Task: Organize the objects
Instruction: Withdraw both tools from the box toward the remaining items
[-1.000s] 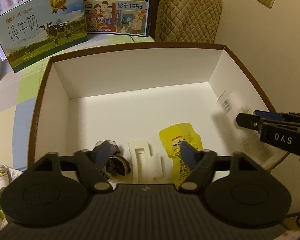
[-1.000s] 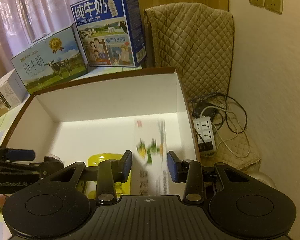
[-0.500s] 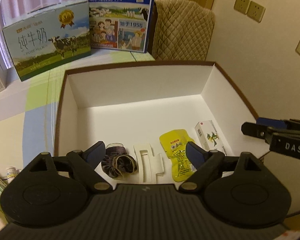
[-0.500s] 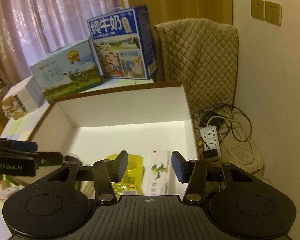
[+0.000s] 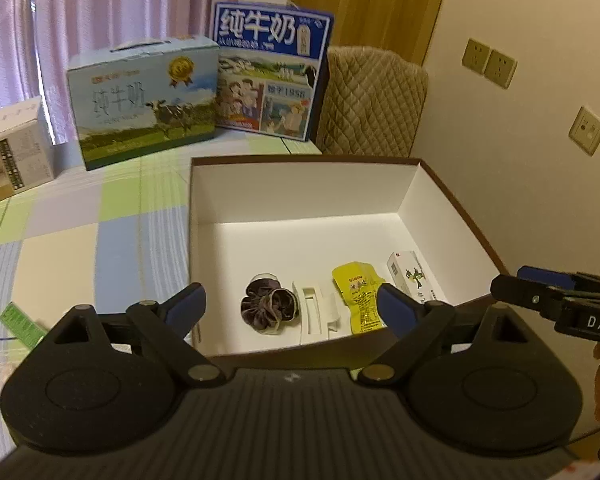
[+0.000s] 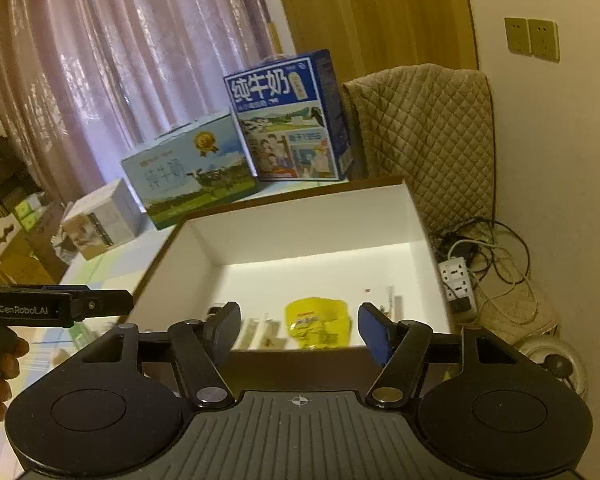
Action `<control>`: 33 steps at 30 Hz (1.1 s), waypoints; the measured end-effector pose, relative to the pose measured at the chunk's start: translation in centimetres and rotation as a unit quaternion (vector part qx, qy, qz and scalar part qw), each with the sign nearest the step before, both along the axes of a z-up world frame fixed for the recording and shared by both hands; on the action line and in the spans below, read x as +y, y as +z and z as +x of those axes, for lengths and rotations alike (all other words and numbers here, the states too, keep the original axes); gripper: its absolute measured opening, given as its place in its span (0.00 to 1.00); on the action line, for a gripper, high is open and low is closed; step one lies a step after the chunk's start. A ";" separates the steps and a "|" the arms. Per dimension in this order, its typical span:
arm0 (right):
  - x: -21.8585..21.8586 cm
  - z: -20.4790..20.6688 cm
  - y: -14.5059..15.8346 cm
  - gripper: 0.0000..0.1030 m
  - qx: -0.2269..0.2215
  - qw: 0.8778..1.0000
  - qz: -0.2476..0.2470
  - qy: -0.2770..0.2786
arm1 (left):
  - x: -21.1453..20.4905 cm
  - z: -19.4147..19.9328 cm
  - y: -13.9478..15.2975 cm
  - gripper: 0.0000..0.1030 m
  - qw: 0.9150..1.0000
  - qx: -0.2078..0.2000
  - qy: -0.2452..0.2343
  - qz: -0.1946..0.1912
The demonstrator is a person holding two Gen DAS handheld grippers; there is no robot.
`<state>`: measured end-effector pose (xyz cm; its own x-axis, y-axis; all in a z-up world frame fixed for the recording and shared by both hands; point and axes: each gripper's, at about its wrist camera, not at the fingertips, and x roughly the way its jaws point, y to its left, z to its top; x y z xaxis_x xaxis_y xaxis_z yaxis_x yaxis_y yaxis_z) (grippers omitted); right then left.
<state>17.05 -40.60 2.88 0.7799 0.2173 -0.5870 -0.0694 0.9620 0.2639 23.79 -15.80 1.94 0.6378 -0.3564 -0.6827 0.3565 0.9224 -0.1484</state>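
I see a box (image 5: 452,208) white inside with a brown rim. In it lie a dark purple-brown scrunchie (image 5: 269,309), a white plastic piece (image 5: 315,312), a yellow sachet (image 5: 360,296) with red print, and a white carton (image 5: 414,278) bearing what may be a green motif. The tablecloth (image 5: 80,232) is checked green, blue and cream. My gripper pads (image 5: 394,312) are blue on black.

Home room: pink curtains (image 5: 80,20) far left, milk cartons (image 5: 144,100) on checked tablecloth (image 5: 80,216), quilted chair cover (image 6: 428,140) (right, by wall sockets (image 5: 488,62)).
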 end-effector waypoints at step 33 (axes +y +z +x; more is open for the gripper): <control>10.3 -6.8 -4.5 0.64 0.069 0.994 0.038 0.071 | 14.7 -11.7 -3.6 0.89 0.990 0.042 0.132 0.013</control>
<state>10.21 -30.35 -1.62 0.6508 0.3675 -0.6644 -0.1619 0.9221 0.3515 12.08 -1.14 -1.66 0.6463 -0.1657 -0.7449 0.0895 0.9859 -0.1416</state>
